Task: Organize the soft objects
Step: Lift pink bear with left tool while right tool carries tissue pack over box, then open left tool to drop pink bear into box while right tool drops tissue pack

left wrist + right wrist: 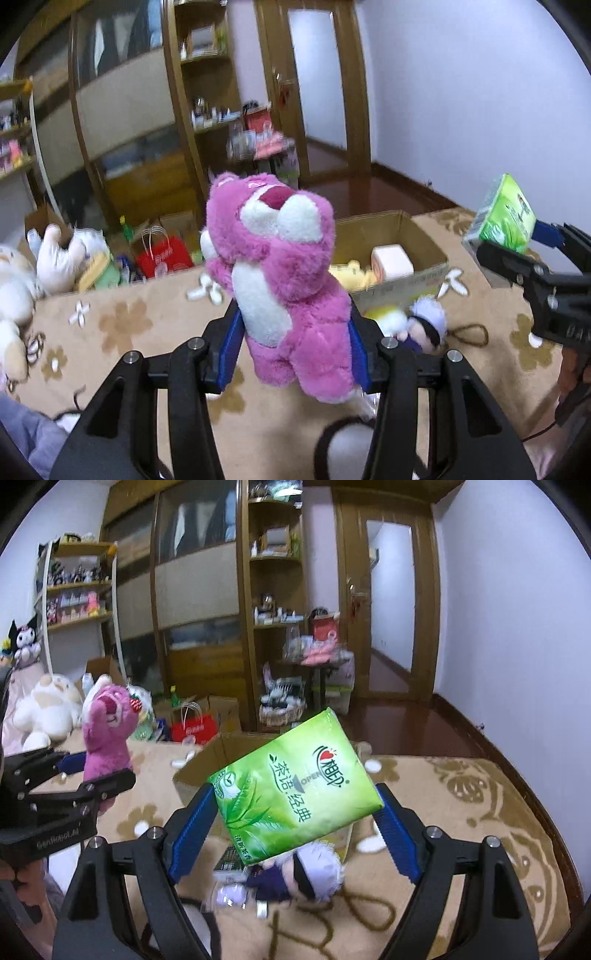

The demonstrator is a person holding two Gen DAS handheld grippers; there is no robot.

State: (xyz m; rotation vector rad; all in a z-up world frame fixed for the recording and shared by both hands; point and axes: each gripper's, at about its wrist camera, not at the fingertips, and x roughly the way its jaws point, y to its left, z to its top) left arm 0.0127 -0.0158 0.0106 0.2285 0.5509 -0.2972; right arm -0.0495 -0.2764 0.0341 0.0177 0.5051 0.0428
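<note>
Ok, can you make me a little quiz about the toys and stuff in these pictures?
1. True or false: the left gripper holds the pink plush bear between its blue fingers.
2. What does the right gripper hold? A) a red bag B) a green tissue pack C) a white plush
3. Fill in: the little doll with white hair lies on the beige flowered cover right beside the open cardboard ____.

Key: 1 true. 2 B. 3 box.
</note>
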